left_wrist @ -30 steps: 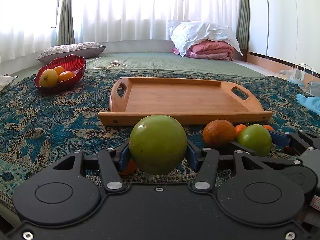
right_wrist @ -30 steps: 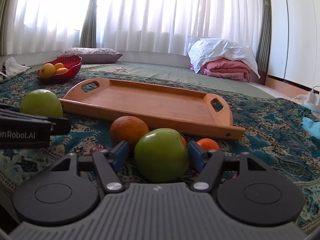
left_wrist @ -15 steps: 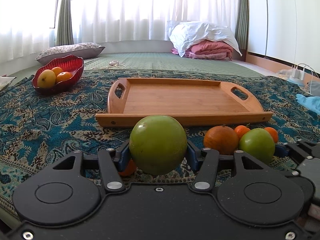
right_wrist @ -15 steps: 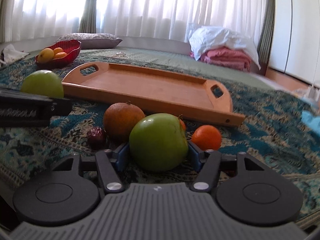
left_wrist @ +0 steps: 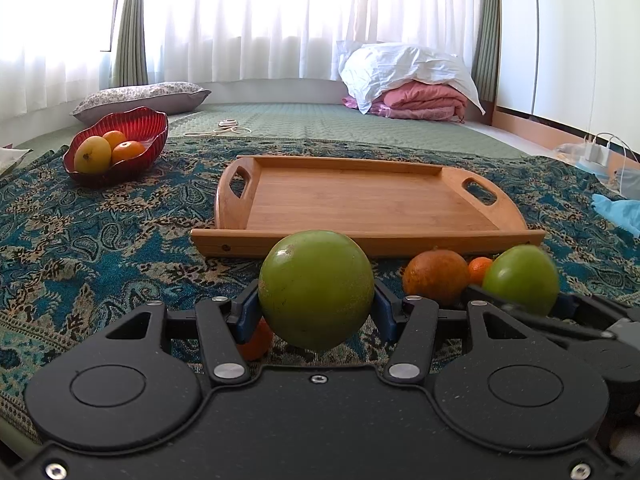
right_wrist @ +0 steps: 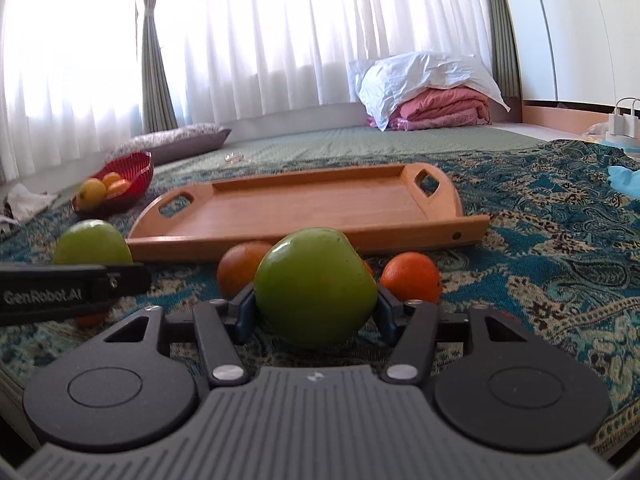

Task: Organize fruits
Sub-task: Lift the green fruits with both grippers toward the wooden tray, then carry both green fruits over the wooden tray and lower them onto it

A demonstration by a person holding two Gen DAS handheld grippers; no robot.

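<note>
Left wrist view: the left gripper [left_wrist: 316, 312] clamps a round green apple [left_wrist: 316, 290] between its blue pads [left_wrist: 245, 312], which press on both flanks of the fruit; the apple is held clear of the patterned blue cloth [left_wrist: 100, 240]. A small orange fruit [left_wrist: 256, 342] lies on the cloth just under the left pad. Beyond stands a wooden tray [left_wrist: 372, 200] with cut-out handles at each end. To the right of the held apple, near the tray's front rail, sit a dull orange [left_wrist: 436, 278] and a small tangerine [left_wrist: 479, 270], with a second green apple [left_wrist: 520, 280] in the other gripper. A red bowl [left_wrist: 148, 128] at the far left holds a yellow fruit [left_wrist: 93, 155] and two oranges.

Right wrist view: the right gripper [right_wrist: 316, 314] holds the second green apple [right_wrist: 316, 286]; its jaws have just been closing, and both pads now touch the fruit's sides. Behind it lie the dull orange [right_wrist: 240, 266] and a bright tangerine [right_wrist: 412, 276], both on the cloth before the tray [right_wrist: 304, 208]. The left gripper's black arm [right_wrist: 72, 294], carrying its apple [right_wrist: 93, 243], enters from the left edge. The red bowl [right_wrist: 136, 168] sits beyond, near a grey cushion [right_wrist: 180, 142].
</note>
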